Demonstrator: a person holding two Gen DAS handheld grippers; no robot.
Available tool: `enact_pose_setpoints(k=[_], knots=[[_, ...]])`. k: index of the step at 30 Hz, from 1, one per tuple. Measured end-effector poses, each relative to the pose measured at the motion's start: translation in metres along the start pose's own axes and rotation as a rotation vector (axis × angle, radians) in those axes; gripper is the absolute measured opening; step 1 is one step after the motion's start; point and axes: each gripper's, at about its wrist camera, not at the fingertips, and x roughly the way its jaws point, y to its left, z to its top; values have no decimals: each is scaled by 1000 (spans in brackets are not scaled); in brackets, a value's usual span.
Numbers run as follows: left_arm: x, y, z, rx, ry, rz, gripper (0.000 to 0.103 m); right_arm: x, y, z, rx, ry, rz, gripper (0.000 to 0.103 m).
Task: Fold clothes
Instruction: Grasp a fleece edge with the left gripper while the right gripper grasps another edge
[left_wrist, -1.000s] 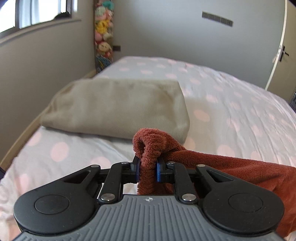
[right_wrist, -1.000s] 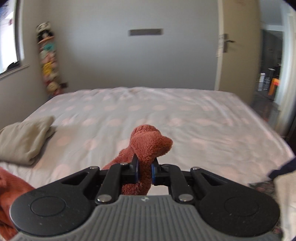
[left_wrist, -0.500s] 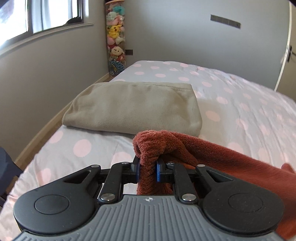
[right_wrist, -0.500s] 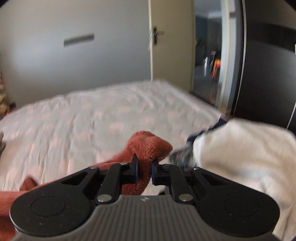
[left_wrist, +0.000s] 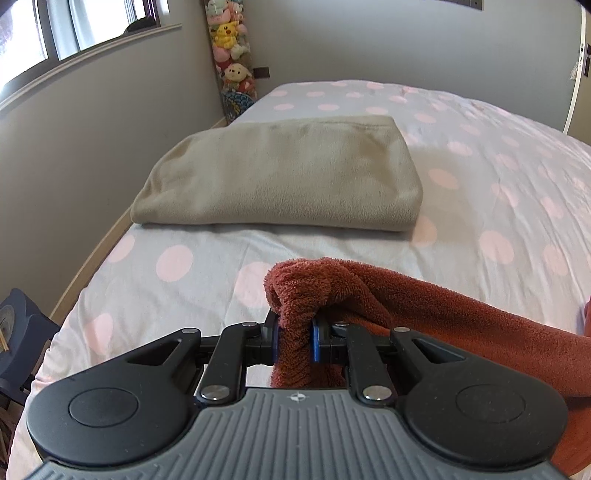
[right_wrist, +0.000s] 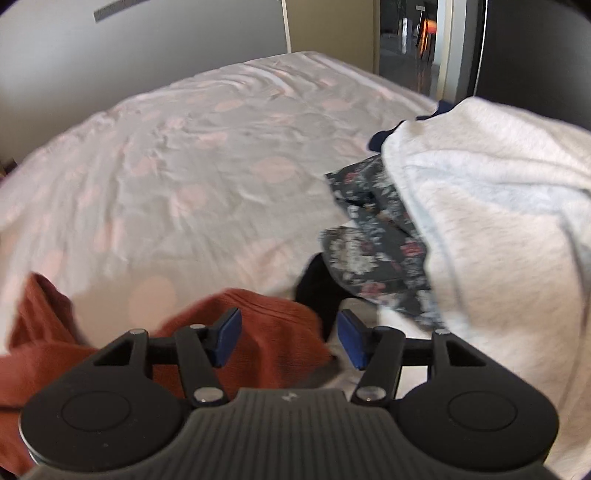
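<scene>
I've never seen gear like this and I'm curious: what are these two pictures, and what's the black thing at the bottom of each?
Each black thing is a hand-held two-finger tool carried by a person, with a camera looking along its fingers. The left tool is pinched shut on a rust-red fleece garment. The right tool is opening, its pads off the same garment. The bed has a pink-dotted sheet, a folded beige cloth, a white garment and a dark floral one.

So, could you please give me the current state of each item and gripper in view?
Left gripper: shut on the rust towel.
Right gripper: jaws opening, nothing pinched.
Rust towel: unfolded, one end held up.
Beige blanket: folded, lying flat.
White garment: unfolded, heaped.
Floral garment: crumpled, partly covered.
</scene>
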Motion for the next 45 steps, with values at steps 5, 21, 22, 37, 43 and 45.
enact_pose_setpoints(k=[5, 21, 22, 37, 43, 45], knots=[[9, -4, 2, 3, 15, 0, 14, 28, 33, 13, 14, 62, 88, 61], [38, 4, 8, -33, 50, -14, 14, 88, 47, 4, 114, 147, 63, 11], [35, 7, 10, -49, 39, -16, 14, 75, 42, 8, 114, 113, 76, 11], [31, 21, 10, -96, 32, 64, 13, 55, -40, -42, 172, 284, 13, 12], [27, 19, 11, -77, 38, 68, 13, 31, -32, -16, 85, 182, 6, 41], [28, 15, 11, -66, 39, 75, 13, 29, -26, -5, 60, 139, 43, 45]])
